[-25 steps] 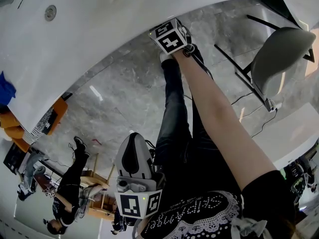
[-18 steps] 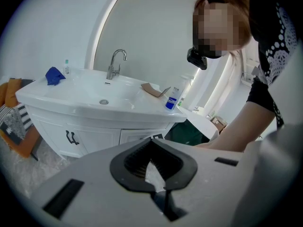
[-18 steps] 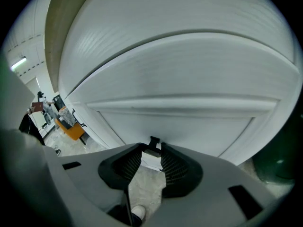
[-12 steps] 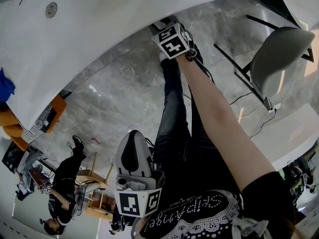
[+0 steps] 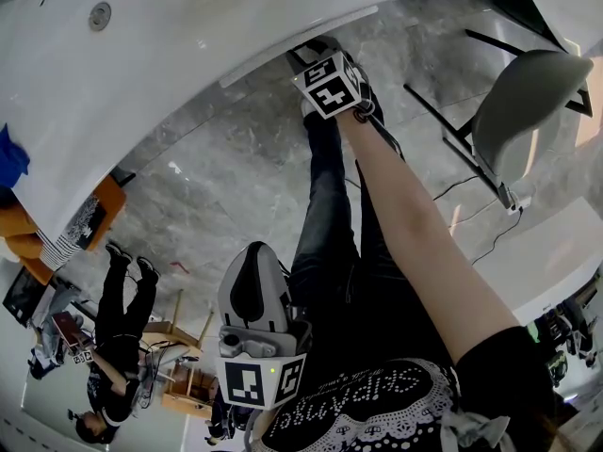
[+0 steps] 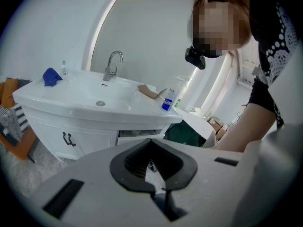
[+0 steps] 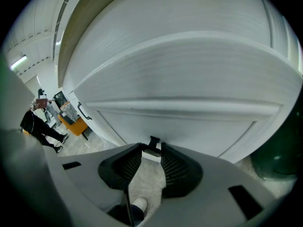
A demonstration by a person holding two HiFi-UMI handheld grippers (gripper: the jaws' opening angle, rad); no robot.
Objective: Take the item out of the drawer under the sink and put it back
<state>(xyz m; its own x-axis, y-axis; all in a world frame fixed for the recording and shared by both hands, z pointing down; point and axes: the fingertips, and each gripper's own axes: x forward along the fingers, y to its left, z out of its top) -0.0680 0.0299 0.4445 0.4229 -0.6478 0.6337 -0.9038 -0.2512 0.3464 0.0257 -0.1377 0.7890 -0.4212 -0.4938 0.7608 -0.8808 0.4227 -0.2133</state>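
The white vanity [image 6: 71, 115] holds a basin with a tap [image 6: 112, 65]. Under the basin, the drawer [image 6: 139, 135] stands slightly out; in the head view its top edge shows as a white strip [image 5: 292, 43]. My right gripper [image 7: 152, 152] is shut on the small black drawer handle [image 7: 154, 143], against the white drawer front [image 7: 189, 108]. In the head view the right gripper [image 5: 306, 59] is at arm's length by the cabinet. My left gripper [image 5: 252, 257] hangs back near my waist, shut and empty, and the left gripper [image 6: 152, 167] faces the vanity from a distance. The drawer's contents are hidden.
A blue cloth [image 6: 51, 76] and a blue-capped bottle [image 6: 166, 103] sit on the basin top. Black door handles [image 6: 68, 138] mark the left cabinet. A dark green bin [image 6: 184, 134] stands right of the vanity. A grey chair [image 5: 528, 102] and floor cables are at the right; other people [image 5: 118, 347] stand at the left.
The right gripper has drawn back a little toward me, and the drawer's edge has come out from under the basin. The left gripper has barely moved.
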